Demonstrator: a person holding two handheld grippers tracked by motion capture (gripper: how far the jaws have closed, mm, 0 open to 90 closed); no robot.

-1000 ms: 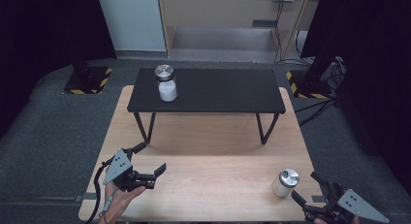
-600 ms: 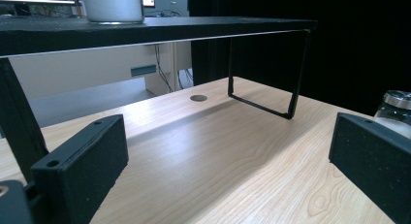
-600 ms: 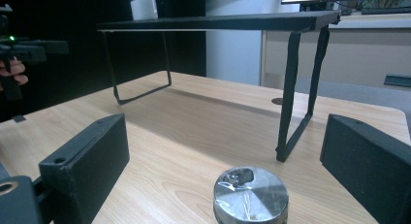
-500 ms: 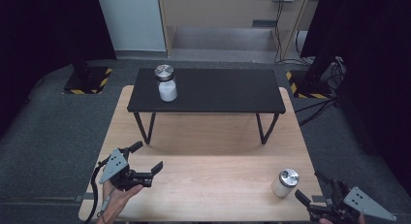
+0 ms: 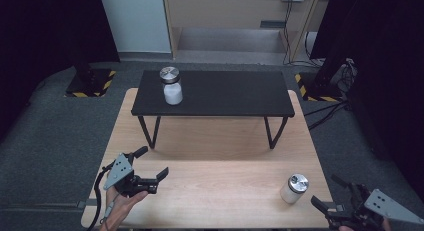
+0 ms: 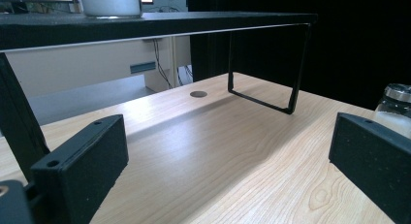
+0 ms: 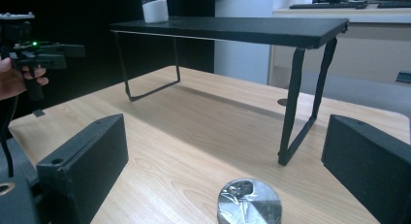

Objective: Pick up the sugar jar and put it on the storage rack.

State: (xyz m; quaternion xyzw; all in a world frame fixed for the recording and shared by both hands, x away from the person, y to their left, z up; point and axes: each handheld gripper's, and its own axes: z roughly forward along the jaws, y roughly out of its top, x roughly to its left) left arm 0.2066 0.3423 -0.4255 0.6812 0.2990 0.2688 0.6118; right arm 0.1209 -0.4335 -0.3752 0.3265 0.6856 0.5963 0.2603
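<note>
A glass jar with white contents and a metal lid stands on the wooden table near its front right. The same jar's lid sits low between my right gripper's wide-apart jaws. My right gripper is open, just right of the jar and not touching it. A second lidded jar stands on the left part of the black raised shelf. My left gripper is open over the table's front left, holding nothing; the near jar appears at its view's right edge.
The black shelf stands on thin metal legs across the table's far half, with open room beneath it. Dark curtains flank the scene, and cables lie on the grey floor at the right.
My right gripper has drawn back a little toward the table's front right corner, away from the near jar. My left gripper has barely shifted.
</note>
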